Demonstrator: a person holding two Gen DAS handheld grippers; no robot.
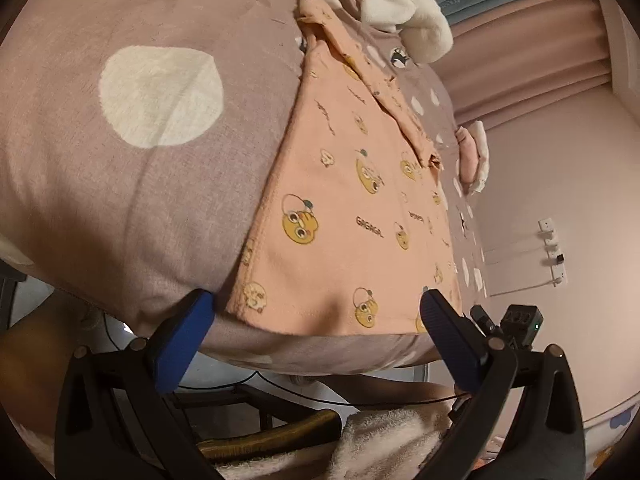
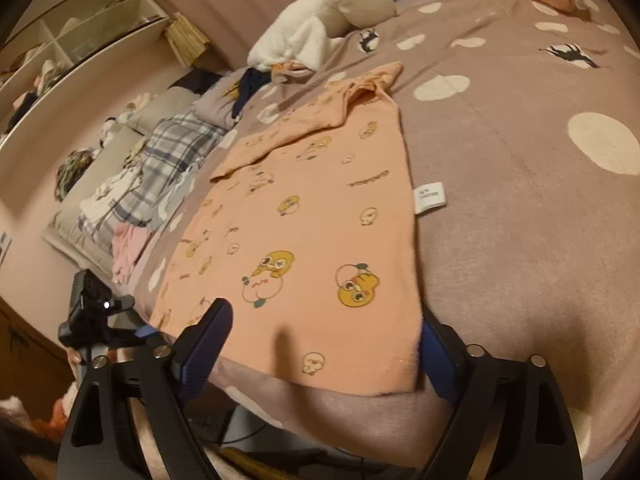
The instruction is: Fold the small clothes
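Left wrist view: the left gripper point(image 1: 316, 312) is held wide open, the peach shirt point(image 1: 352, 208) hem lying between its fingers, ungripped. Right wrist view: the right gripper point(image 2: 324, 332) is likewise spread open, the hem corner beside its right finger. One side appears folded in; further folds are judged outstanding.

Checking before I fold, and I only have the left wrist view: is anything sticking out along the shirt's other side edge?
Observer: Yes, a white label pokes out from the peach shirt onto the bedsheet.
Operator: And the right gripper?
Observer: The right gripper is open, astride the hem's corner.
Operator: Anything beyond the shirt?
Observer: A plaid pile of clothes lies beyond the bed's left edge.
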